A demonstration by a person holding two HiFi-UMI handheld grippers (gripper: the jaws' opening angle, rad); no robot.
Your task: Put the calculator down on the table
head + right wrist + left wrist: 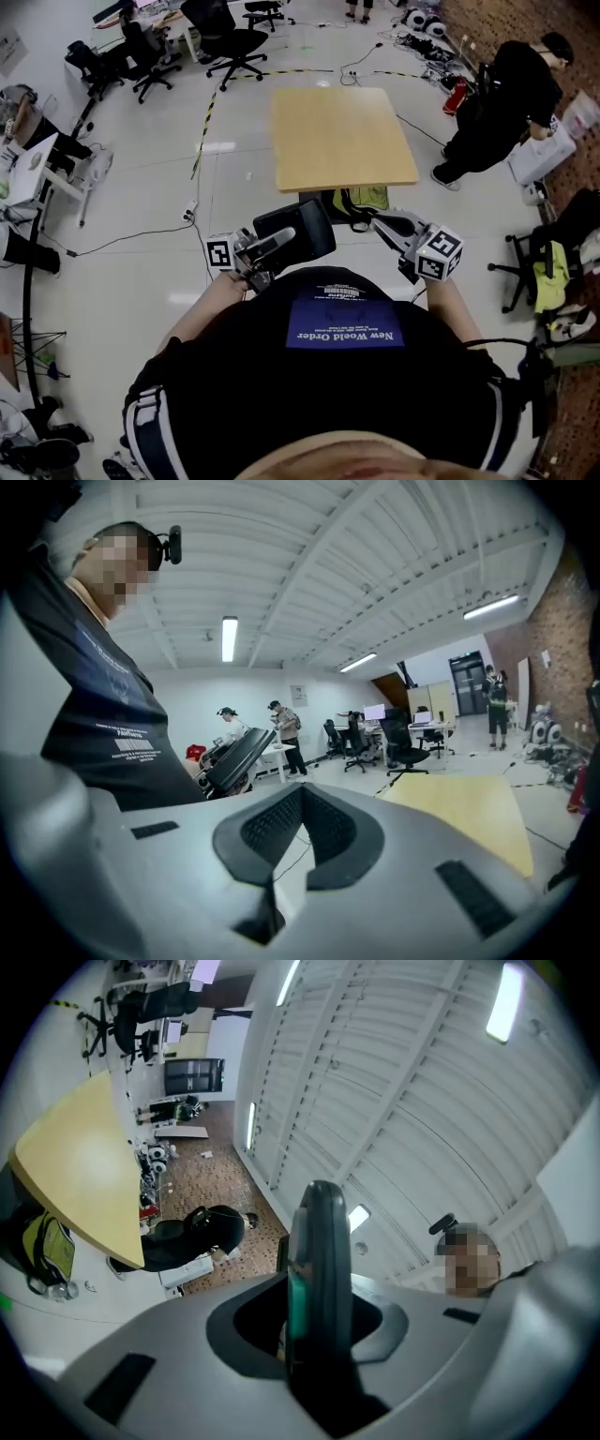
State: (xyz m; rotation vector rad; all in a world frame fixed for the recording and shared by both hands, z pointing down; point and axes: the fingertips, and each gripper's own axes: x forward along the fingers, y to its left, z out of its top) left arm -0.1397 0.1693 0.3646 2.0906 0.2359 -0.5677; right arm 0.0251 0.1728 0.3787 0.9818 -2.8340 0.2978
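Note:
The black calculator (293,231) is held above the floor, in front of the person's chest, with my left gripper (276,243) shut on one end. In the left gripper view the calculator (323,1241) stands edge-on between the jaws of the left gripper (314,1326). My right gripper (382,223) hovers to the right of it, shut with nothing in it. The right gripper view shows the right gripper (298,794) with its pads together and the calculator (236,757) off to the left. The light wooden table (342,139) stands ahead with a bare top, short of both grippers.
A yellow-green bag (361,199) lies under the table's near edge. A person in black (502,103) bends over at the right. Office chairs (230,37) and desks stand at the back left, cables run over the floor, and a chair (553,253) stands at the right.

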